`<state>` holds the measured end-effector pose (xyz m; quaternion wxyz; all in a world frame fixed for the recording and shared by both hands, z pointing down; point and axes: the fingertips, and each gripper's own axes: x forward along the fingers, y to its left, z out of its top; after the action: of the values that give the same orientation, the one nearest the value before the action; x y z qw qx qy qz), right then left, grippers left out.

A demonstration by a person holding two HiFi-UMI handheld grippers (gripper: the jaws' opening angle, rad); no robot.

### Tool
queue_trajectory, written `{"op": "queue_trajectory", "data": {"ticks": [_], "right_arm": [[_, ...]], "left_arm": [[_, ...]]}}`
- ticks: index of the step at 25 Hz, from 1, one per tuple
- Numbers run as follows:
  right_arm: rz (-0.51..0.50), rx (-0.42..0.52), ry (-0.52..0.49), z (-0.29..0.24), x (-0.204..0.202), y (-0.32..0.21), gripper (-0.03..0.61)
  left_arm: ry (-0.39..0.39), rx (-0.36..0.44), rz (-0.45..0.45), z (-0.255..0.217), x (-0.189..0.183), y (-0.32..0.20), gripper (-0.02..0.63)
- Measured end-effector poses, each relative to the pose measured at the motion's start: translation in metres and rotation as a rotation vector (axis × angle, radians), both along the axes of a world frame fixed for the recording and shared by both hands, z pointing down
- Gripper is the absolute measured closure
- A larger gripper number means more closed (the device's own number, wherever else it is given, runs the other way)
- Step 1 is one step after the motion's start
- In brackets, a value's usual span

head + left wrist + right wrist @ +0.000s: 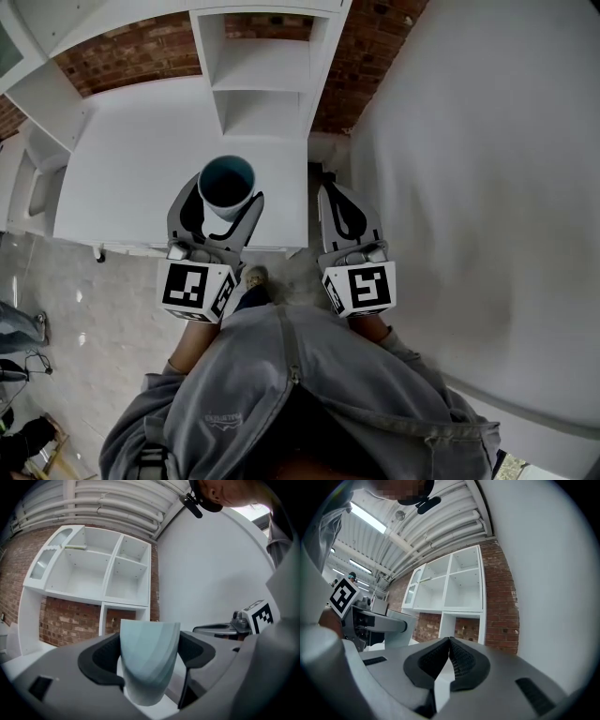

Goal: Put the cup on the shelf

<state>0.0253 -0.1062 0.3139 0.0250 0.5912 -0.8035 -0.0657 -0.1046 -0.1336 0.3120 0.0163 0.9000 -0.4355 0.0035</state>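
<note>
Two tools point at the shelf (262, 103): the left tool (222, 202) clamps the upright cup (149, 660) mid-wall between its jaws, the right tool (450, 644) is closed empty; the cup seems light, rigid, slick, best gripped there.

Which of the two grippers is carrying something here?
The left gripper: its jaws clamp a pale blue cup upright between them. The right gripper has its jaws together with nothing in them.
</note>
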Motion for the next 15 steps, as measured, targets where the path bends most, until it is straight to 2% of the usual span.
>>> {"op": "queue_trajectory", "data": {"ticks": [8,15], "right_arm": [[0.056,0.003,0.001,-0.002,-0.010,-0.058,0.551],[0.114,-0.002,0.001,0.003,-0.016,-0.085,0.551]], "left_arm": [[-0.004,0.004,0.075,0.001,0.000,-0.065,0.236],[-0.002,0.005,0.167,0.007,0.007,-0.097,0.236]]}}
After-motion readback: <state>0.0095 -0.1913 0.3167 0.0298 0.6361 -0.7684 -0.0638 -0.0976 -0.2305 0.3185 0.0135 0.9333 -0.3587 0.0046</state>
